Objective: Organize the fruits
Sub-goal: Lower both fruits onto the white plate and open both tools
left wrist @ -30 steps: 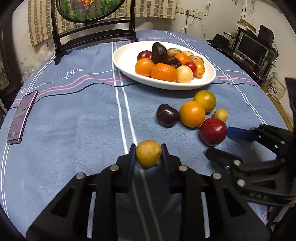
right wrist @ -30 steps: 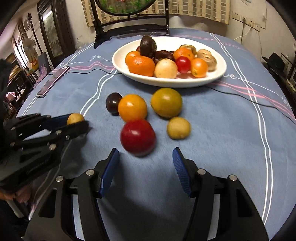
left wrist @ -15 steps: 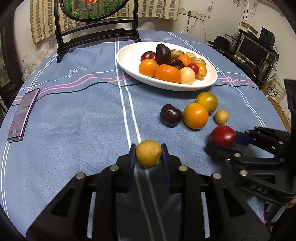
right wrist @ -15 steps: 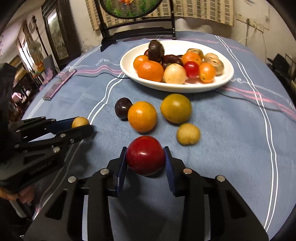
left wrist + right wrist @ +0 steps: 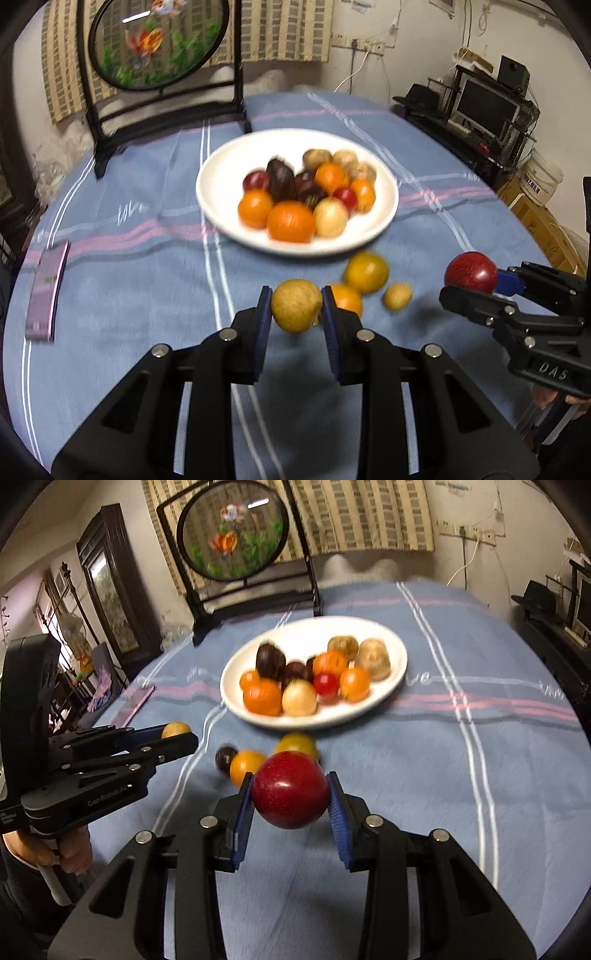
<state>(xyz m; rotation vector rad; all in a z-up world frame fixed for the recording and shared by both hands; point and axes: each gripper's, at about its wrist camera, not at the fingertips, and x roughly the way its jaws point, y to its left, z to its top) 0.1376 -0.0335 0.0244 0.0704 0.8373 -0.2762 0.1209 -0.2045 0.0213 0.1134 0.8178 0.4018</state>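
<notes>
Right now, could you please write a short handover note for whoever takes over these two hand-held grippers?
Left hand-held gripper: shut on the yellow-brown fruit, held above the cloth.
Right hand-held gripper: shut on the red apple, also lifted.
White plate: already holds a pile of fruit.
Left to do: plate both held fruits, then the dark plum, two orange fruits and small yellow fruit lying on the tablecloth.

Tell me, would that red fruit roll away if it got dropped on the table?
Probably. The red fruit looks round and smooth, held only at its two sides by the right gripper, so it could slip. On the flat tablecloth it would likely roll, though the cloth may slow it. It looks firm, not squashed.
</notes>
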